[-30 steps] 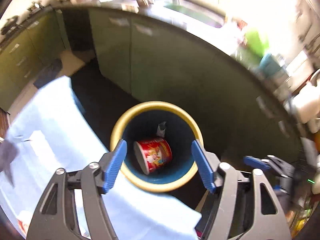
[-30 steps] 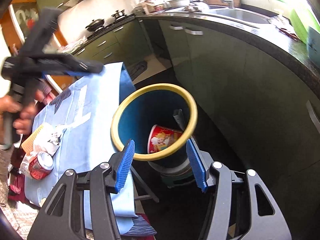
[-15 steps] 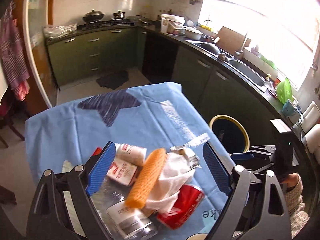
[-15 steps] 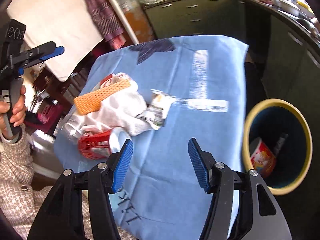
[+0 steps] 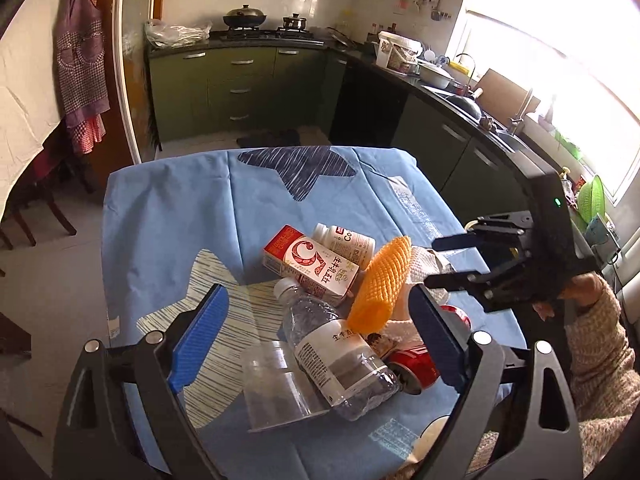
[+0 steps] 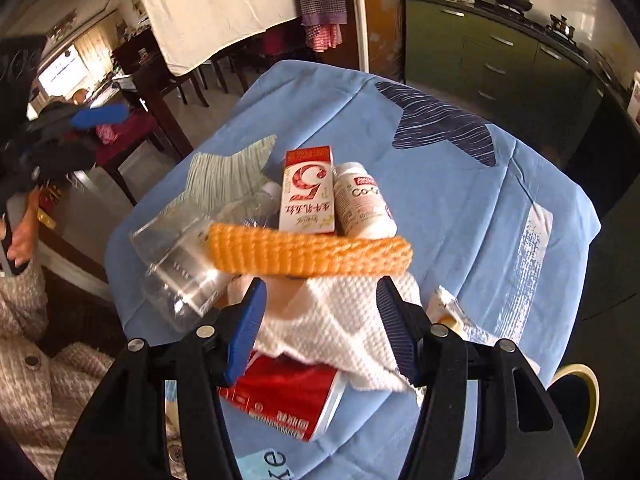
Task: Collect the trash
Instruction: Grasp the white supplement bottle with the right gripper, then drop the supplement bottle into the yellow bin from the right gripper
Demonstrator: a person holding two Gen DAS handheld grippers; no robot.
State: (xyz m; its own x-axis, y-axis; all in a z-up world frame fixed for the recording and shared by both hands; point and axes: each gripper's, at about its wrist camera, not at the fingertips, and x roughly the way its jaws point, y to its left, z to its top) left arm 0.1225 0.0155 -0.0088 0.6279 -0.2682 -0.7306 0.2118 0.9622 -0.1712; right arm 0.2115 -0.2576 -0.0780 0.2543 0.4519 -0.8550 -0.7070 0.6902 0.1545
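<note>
Both grippers are over the trash pile near the tabletop's near edge, the left gripper (image 5: 316,344) opening wide around the clear plastic bottle (image 5: 336,352) without pinching it and the right gripper (image 6: 320,328) half open, holding nothing, over the white paper towel (image 6: 340,328), so a bump could roll the red soda can (image 6: 288,400) off that edge.

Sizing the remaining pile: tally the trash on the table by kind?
Bottles: 2, clear bottle, white bottle
Carton: 1
Can: 1
Clear cup: 1
Orange foam net: 1
Paper towel: 1
Small wrapper: 1
Total: 8
</note>
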